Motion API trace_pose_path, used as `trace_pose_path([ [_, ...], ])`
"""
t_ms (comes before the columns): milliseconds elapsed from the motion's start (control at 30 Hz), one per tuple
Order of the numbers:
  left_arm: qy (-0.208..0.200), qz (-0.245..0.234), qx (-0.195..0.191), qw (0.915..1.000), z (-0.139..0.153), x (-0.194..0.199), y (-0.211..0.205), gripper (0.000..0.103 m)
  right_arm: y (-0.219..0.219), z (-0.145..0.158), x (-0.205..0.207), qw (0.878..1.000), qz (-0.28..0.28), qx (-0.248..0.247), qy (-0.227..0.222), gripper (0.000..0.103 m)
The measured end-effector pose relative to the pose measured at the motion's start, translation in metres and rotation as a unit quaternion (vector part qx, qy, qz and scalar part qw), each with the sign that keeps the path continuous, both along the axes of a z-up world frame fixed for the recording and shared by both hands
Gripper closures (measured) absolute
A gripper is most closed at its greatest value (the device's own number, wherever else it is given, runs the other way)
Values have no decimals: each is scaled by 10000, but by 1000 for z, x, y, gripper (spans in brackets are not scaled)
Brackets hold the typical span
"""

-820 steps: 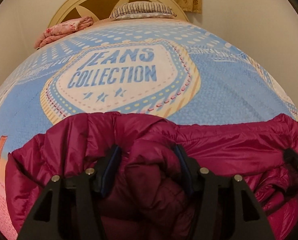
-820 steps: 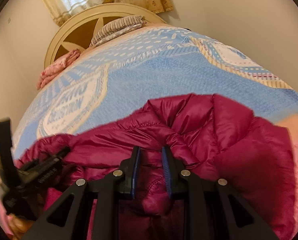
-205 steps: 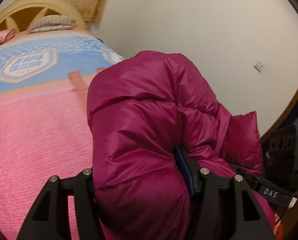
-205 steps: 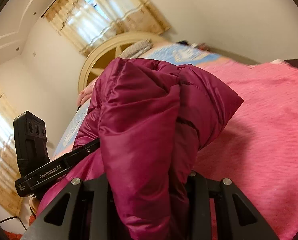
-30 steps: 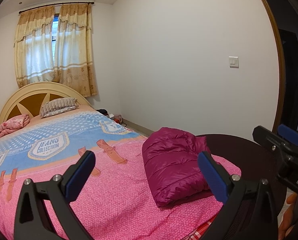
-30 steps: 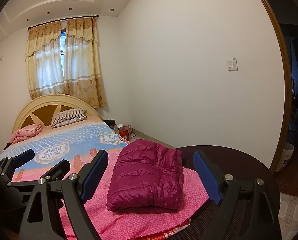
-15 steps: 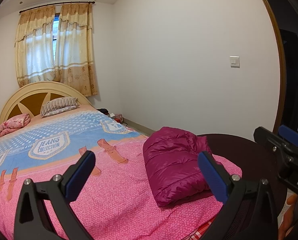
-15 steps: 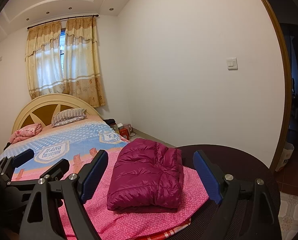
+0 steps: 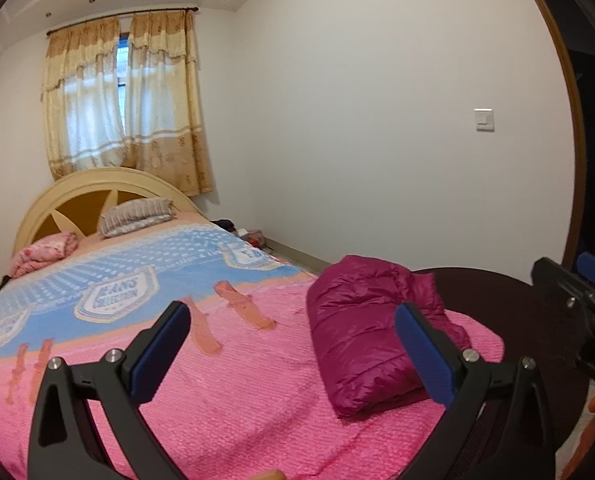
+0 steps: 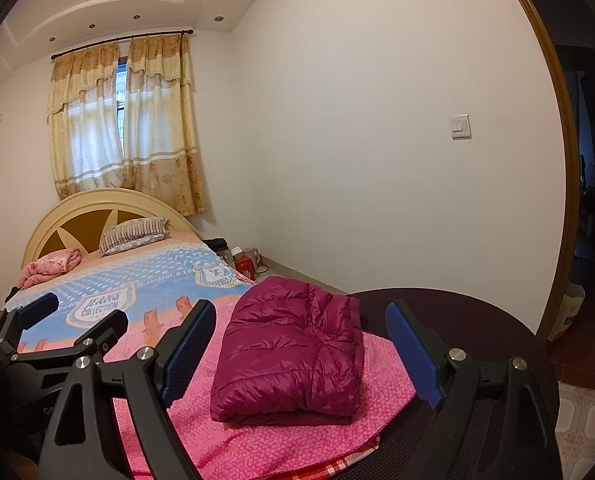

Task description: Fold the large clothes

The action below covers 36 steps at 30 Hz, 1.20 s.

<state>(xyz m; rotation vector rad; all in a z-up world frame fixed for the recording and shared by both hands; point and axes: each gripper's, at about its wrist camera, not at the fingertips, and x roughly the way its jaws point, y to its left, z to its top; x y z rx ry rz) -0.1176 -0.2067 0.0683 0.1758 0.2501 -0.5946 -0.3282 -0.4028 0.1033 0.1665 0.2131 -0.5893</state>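
A magenta puffer jacket (image 9: 371, 332) (image 10: 297, 348) lies folded into a thick bundle on the pink end of the bedspread (image 9: 225, 396), near the bed's right front corner. My left gripper (image 9: 293, 328) hovers above the bed, open, nothing between its blue pads. My right gripper (image 10: 301, 328) is also open and empty, held back from the bundle, which shows between its fingers. The left gripper (image 10: 69, 316) appears at the left of the right wrist view, and the right gripper (image 9: 577, 292) at the right edge of the left wrist view.
The bed runs back to a cream headboard (image 10: 109, 216) with a striped pillow (image 10: 133, 234) and a pink blanket (image 10: 49, 266). A dark round table (image 10: 457, 312) stands beside the bed's foot. A white wall is on the right, small items (image 10: 245, 260) lie on the floor.
The left wrist view has tilted slightly, so the bed sits a little higher in it. The jacket and the right gripper have not moved.
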Motion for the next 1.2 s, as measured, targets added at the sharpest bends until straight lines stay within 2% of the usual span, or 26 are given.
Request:
trace_pose_path([
  [167,103,-41,27,9999,0,4,0,0,-1,-1,1,10000,-10,-28,9,16],
  [400,-18,62,64,10000,0,3,0,0,0,-2,1,10000,-19,-8,22,16],
  [633,26,76,38,10000,0,6,2,0,1,-4,2,10000,-42,-15,41,16],
  [900,305,-180,-88,9993,-1,13,5,0,4,-11,6,9999,-52,13,108,16],
  [1200,354,-65,-30,9993,-4,17,5,0,3,-10,7,9999,-60,37,125,16],
])
